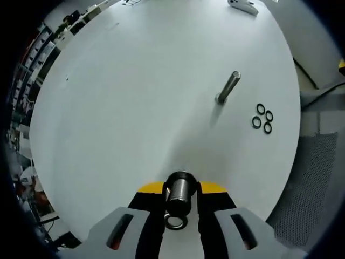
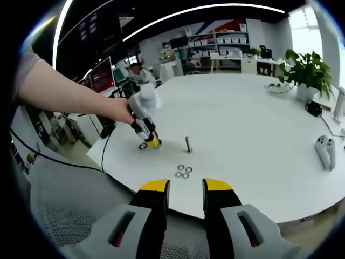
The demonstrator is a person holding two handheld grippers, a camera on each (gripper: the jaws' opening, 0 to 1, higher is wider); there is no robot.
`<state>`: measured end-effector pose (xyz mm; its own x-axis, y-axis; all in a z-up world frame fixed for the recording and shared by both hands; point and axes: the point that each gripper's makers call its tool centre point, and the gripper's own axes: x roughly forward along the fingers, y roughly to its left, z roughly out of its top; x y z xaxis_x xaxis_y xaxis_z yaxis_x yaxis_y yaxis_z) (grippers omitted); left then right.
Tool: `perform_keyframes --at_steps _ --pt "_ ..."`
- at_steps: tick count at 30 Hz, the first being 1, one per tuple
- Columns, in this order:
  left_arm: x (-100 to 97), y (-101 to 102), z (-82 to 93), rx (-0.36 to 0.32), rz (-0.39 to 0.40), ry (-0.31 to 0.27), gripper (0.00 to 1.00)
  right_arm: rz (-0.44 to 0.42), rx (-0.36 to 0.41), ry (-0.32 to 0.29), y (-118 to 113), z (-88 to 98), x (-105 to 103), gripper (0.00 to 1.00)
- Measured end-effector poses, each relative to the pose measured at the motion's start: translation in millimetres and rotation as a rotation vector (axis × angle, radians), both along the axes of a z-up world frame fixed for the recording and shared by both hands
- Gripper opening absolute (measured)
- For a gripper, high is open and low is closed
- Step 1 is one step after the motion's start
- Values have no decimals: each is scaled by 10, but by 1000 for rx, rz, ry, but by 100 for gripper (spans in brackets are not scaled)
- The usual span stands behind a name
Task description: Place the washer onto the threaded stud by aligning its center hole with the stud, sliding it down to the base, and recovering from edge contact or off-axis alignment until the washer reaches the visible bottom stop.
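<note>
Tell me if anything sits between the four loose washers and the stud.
Nothing visible does. The four washers lie in a cluster on bare white table just beside the upright stud, with clear surface between them. The left gripper is off to one side.

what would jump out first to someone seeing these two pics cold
In the left gripper view, the left tongs are shut on a metal cylinder with a ring at its end, low over the white round table. Further off, a threaded stud stands upright with four dark washers clustered beside it. In the right gripper view, the right tongs hang empty near the table's edge.
</note>
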<state>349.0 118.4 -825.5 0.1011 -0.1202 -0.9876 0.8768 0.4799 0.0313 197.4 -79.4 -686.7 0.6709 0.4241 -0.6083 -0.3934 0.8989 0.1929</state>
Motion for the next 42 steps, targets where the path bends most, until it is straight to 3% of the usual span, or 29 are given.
perform_keyframes --at_steps 5,10,19,35,42 --pt "-56 44 -85 23 -34 18 24 0 -2 2 -1 -4 -3 26" --pt "-31 20 -46 -27 31 3 32 -9 3 -2 -10 3 3 26" --pt "21 195 47 -37 90 -19 34 4 -1 5 11 -5 -10 26" --pt "-158 597 -99 -14 202 12 35 13 -2 6 23 -3 -17 26" --pt "-190 604 -120 -18 209 0 34 16 -1 4 27 -1 -18 26"
